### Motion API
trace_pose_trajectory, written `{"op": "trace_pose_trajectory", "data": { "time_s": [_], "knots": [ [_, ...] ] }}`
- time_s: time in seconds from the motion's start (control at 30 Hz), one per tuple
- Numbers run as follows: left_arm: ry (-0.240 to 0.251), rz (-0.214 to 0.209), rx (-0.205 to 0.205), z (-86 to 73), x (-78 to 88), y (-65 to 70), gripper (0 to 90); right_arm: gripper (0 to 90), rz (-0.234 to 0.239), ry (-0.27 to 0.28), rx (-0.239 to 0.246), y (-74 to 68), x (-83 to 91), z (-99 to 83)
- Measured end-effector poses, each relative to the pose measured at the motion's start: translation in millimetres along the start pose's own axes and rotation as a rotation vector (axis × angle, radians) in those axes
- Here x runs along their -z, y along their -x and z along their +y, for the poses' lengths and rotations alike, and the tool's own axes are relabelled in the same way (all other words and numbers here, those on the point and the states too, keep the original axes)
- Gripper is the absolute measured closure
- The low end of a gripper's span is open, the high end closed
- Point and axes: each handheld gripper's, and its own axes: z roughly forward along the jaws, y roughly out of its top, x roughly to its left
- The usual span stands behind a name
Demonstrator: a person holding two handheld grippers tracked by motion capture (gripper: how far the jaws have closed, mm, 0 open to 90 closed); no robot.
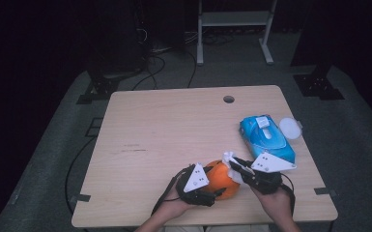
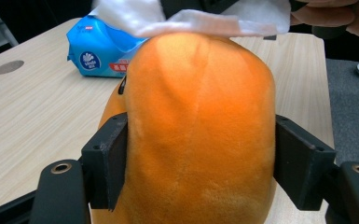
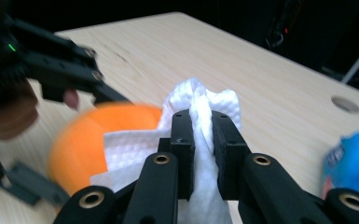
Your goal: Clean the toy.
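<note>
Wooden table (image 1: 174,125); orange plush toy (image 2: 200,135) upright, long axis vertical.

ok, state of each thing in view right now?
orange plush toy: clamped between the left hand-held gripper jaws, on the table
white wipe: pinched in the right hand-held gripper, draped over the toy's top
blue wipes pack: lying flat, flap shut
white lid: lying by the pack at the table edge

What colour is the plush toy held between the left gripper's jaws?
Orange; the plush toy shows best in the left gripper view.
</note>
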Motion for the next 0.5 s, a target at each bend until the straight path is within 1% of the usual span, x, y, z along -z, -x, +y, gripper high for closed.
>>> {"op": "trace_pose_trajectory", "data": {
  "time_s": [0.07,0.13,0.2,0.23,0.3,0.33,0.37,0.4,0.5],
  "knots": [
    [0.003,-0.002,0.005,-0.6,0.3,-1.0,28.0,79.8,0.008,-0.004,-0.009,2.8,3.5,-3.8],
    [0.003,-0.001,0.006,-0.5,-0.5,-0.5,27.9,79.8,0.033,0.005,-0.015,-1.2,6.9,-2.2],
    [-0.002,-0.002,-0.002,-0.5,-1.3,1.0,27.6,79.8,0.061,0.02,0.008,-10.9,6.7,3.8],
    [-0.003,-0.001,-0.009,-0.5,-1.5,1.5,27.6,79.7,0.077,0.028,0.034,-17.3,4.7,7.4],
    [-0.003,0.006,-0.014,-1.2,-1.3,2.5,27.4,79.7,0.08,0.02,0.055,-23.6,1.3,10.4],
    [-0.002,0.005,-0.01,-1.7,-1.0,2.1,27.3,79.7,0.08,0.016,0.053,-23.3,-0.4,10.7],
    [-0.001,0.003,-0.008,-2.0,-1.0,1.9,27.3,79.7,0.086,0.018,0.041,-20.0,-1.9,10.1],
    [-0.001,0.002,-0.014,-1.8,-1.3,1.5,27.4,79.7,0.09,0.014,0.021,-15.7,-2.7,8.9],
    [0.003,-0.002,-0.015,-1.4,-3.2,1.8,27.4,79.7,0.079,0.001,-0.026,-0.8,-3.4,2.7]
  ]
}}
